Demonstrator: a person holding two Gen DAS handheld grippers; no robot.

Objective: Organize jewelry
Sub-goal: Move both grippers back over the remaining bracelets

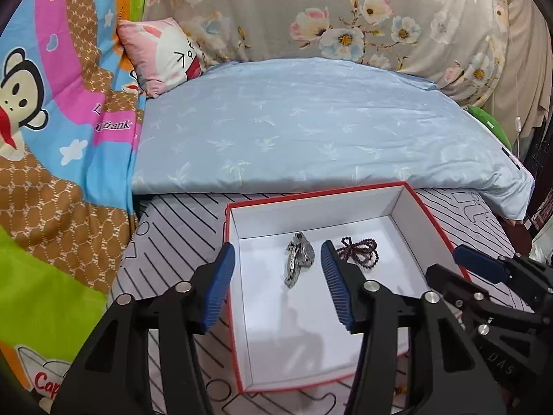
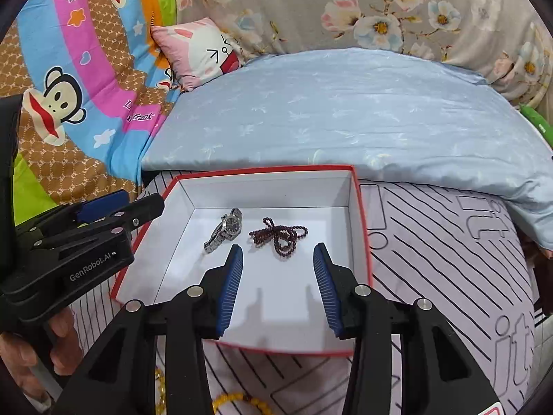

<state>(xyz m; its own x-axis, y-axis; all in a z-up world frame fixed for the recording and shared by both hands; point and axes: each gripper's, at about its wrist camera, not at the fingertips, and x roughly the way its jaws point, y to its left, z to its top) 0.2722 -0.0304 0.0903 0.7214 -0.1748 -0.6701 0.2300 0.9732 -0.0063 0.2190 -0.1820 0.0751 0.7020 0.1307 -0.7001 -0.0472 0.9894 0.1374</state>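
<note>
A white box with a red rim (image 1: 321,193) (image 2: 266,170) lies on the striped sheet. Inside it a silver watch (image 1: 300,259) (image 2: 224,230) lies to the left of a coiled string of dark red beads (image 1: 361,250) (image 2: 278,237). My left gripper (image 1: 276,247) (image 2: 141,200) hangs open over the box's left part, with the watch seen between its blue pads but untouched. My right gripper (image 2: 278,247) (image 1: 446,263) is open over the box's near half, just short of the beads. Neither holds anything.
A yellow bead bracelet (image 2: 238,399) and a gold chain (image 2: 159,380) lie on the sheet in front of the box. A folded light blue quilt (image 1: 311,131) lies behind it, with a pink pillow (image 1: 162,55) and a cartoon blanket (image 1: 52,138) to the left. A person's hand (image 2: 52,352) holds the left gripper.
</note>
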